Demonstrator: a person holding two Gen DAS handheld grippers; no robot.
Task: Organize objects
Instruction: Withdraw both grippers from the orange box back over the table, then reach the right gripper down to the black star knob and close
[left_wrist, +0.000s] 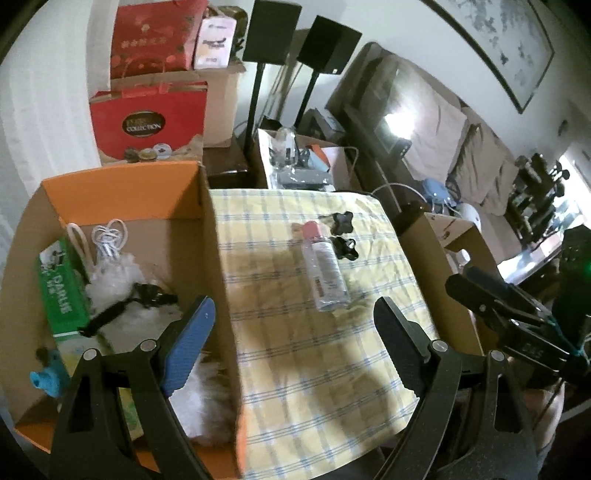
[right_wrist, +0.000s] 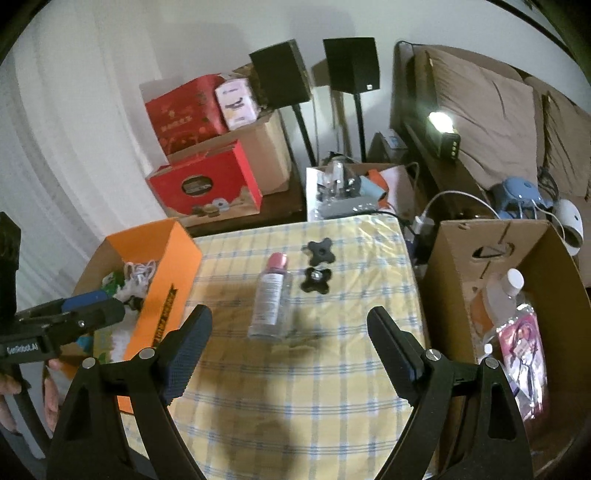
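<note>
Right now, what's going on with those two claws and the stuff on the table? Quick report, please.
Left gripper open, empty. Right gripper open, empty. Clear bottle lying on checked cloth, two black knobs beside it. Nothing blocking.

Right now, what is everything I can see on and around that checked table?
bottle: 1, clear with pink cap, lying mid-tablecloth
star knobs: 2, black, beside the bottle's cap end
tablecloth: 1, yellow with blue checks, covering the table
orange box: 1, left of table, holding white cable, green carton, white fluff
brown box: 1, right of table, holding a bottle and pink packet
red gift boxes: 2, behind the orange box
speakers: 2, black, on stands
left tongs: open, empty
right tongs: open, empty
</note>
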